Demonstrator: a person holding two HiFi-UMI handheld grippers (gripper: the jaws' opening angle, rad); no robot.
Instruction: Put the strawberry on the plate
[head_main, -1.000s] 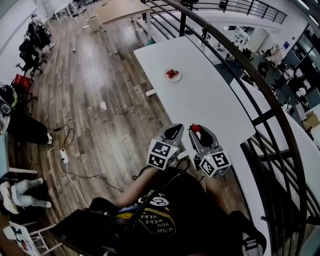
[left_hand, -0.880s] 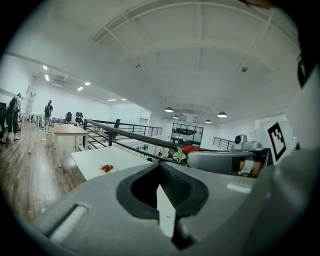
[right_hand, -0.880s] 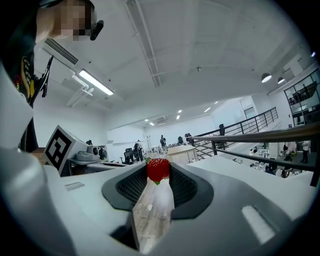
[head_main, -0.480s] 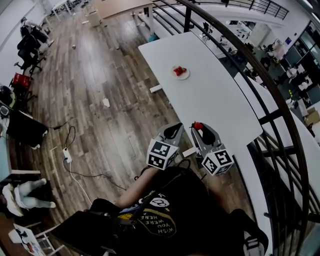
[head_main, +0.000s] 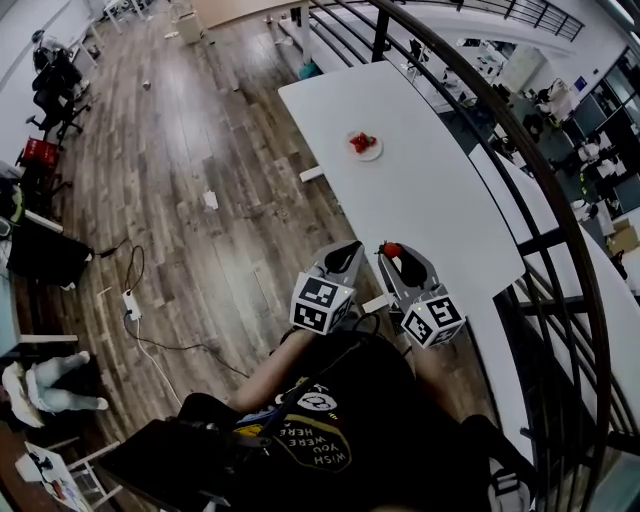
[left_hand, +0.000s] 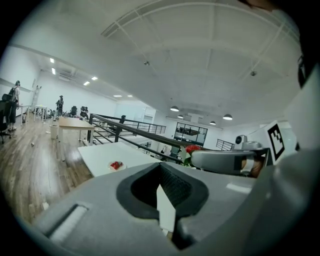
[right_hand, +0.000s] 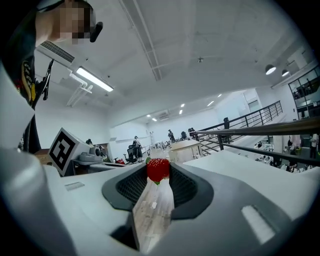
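Since the earlier frame the table (head_main: 440, 210) and its plate (head_main: 374, 153) have been shifted slightly rightward in the head view. Both grippers are found at lower centre as before. The strawberry (right_hand: 158, 169) is clenched at the very tips of the right gripper (right_hand: 158, 176), well apart from the plate at upper centre. It is judged light, soft and easily bruised, best pinched gently across its widest part. The left gripper (left_hand: 161, 182) is seen closed on nothing.

Open-plan office on a mezzanine. Brown wood floor (head_main: 200, 180), long white tabletop (head_main: 440, 210) beside a black railing (head_main: 381, 35). Power strip (head_main: 130, 301) with cable on the floor, office chairs (head_main: 52, 72) far left, wooden table (head_main: 250, 12) at the far end. White ceiling (right_hand: 200, 30), strip lights (right_hand: 92, 79) on.
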